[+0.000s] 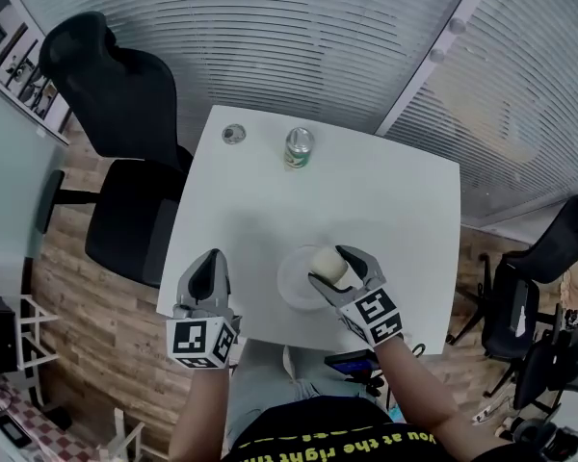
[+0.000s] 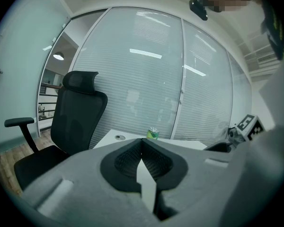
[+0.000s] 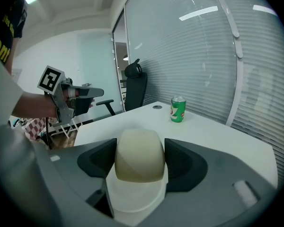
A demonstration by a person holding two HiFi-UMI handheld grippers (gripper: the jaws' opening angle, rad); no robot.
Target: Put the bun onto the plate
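The pale, smooth, dome-topped bun [image 1: 326,261] sits between the two dark ribbed pads of the right claw [image 3: 139,148]. The claw stands wide because the bun is wide, and its pads lie against the bun's sides, so I judge it a real grip and not a loose bracket. The bun is directly over the small round white plate [image 1: 291,282], which lies near the front edge of the white square desk [image 1: 270,200]. Whether its base already touches the plate or hangs just above it cannot be told from these views. Taking it by the flanks with the claw angled downward keeps the flat underside free to meet the plate, which suits a soft thing that would dent under a hard pinch. The left claw [image 1: 210,263] is closed tip to tip on nothing and hovers near the desk's front left edge, well clear of the plate and apparently just kept out of the way. At the far side of the desk stand a green drinks can [image 1: 300,148], whose label is too small to read, and a small round grey disc [image 1: 234,135] set in the desk top. Each gripper's cube carries black-and-white square markers, and upside-down yellow lettering on the person's black shirt includes "at the right".
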